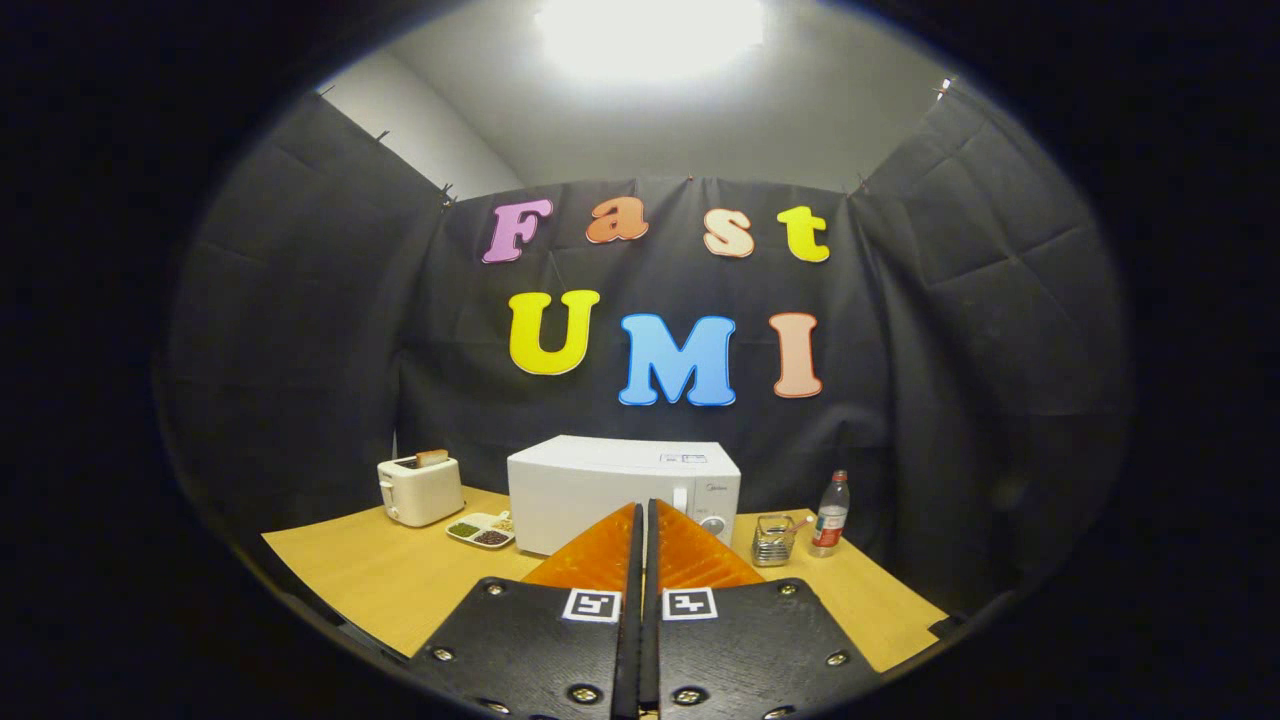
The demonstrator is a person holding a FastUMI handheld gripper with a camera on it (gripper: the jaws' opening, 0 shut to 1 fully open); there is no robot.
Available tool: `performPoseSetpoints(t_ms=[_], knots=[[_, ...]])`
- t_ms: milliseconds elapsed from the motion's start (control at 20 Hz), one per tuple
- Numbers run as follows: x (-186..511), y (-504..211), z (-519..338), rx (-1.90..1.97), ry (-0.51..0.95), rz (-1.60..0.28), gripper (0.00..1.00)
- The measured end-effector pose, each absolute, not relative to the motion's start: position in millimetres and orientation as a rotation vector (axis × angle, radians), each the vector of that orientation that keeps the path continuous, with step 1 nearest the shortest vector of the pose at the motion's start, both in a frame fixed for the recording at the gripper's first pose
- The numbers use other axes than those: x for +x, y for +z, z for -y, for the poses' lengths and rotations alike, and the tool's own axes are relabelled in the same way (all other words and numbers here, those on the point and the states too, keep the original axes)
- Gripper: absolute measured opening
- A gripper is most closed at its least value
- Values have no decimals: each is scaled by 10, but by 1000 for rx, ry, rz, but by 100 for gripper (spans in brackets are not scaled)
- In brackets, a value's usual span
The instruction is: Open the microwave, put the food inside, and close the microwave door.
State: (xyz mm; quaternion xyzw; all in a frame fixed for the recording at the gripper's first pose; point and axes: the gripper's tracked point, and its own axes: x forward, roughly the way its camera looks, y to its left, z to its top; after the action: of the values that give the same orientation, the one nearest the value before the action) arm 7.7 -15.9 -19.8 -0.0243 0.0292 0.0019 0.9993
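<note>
Gripper (643,520) fingers pressed together, only a hairline slit between them, nothing held. It hangs above the near edge of the wooden table (370,580), well apart from everything on it, tips pointing toward the microwave (622,490).

Microwave is white, door shut, standing near the back edge of the table about mid-width, just beyond the fingertips (the tips overlap its lower front in this view, so the bottom of the door is hidden). Control knob (712,524) on its right side, partly showing beside the right finger.

Food tray (482,529): a small white divided dish resting on the table just beside the microwave's left front corner, between microwave and toaster. Compartments hold something green, something dark and something pale; cannot tell what exactly, too small.

Toaster (420,489) is white, toward the back left corner of the table, with a slice of bread (432,457) sticking up out of the slot.

Right of the microwave: a small clear glass container (774,540) with something thin standing in it, then a plastic bottle (830,515) with a red cap and red label, upright, near the back right corner. Container and bottle stand close, not clearly touching.

Black cloth wall behind the table, bright ceiling light above
</note>
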Motion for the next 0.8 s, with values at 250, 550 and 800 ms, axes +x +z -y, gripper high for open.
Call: performPoseSetpoints(t_ms=[250,550,800], knots=[[-291,72,142,-13,-8,4,2],[-484,62,387,-34,-82,-13,34],[-542,45,477,-85,-162,-26,86]])
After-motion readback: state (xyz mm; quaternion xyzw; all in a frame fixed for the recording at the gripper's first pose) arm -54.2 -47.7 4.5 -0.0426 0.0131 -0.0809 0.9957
